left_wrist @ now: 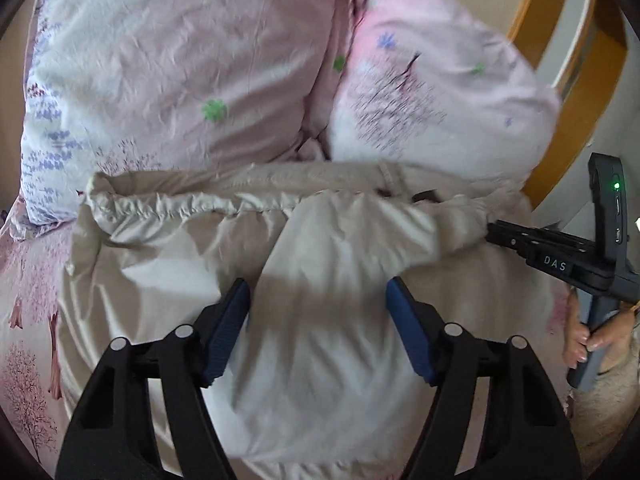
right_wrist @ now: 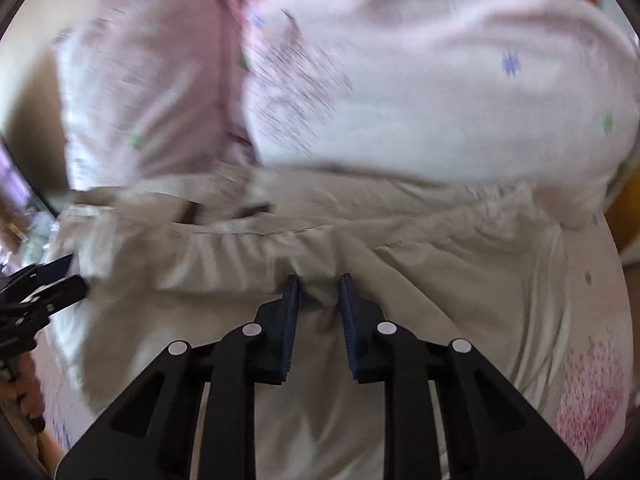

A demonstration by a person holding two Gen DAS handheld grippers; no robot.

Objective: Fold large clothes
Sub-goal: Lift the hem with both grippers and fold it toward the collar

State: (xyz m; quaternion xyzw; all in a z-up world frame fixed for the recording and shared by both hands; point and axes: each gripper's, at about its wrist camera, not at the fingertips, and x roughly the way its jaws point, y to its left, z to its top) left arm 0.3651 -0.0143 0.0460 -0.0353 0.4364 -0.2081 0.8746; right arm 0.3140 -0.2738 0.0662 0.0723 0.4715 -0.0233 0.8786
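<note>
L claw (left_wrist: 318, 300) wide open, nothing gripped, hovering over beige garment (left_wrist: 320, 360) spread on the bed (left_wrist: 28, 360); elastic waistband (left_wrist: 192, 206) just ahead of its tips. R claw (right_wrist: 319, 296) narrowed onto a fabric pinch of same garment, seen between pads. Two floral pillows (left_wrist: 180, 60) beyond garment
</note>
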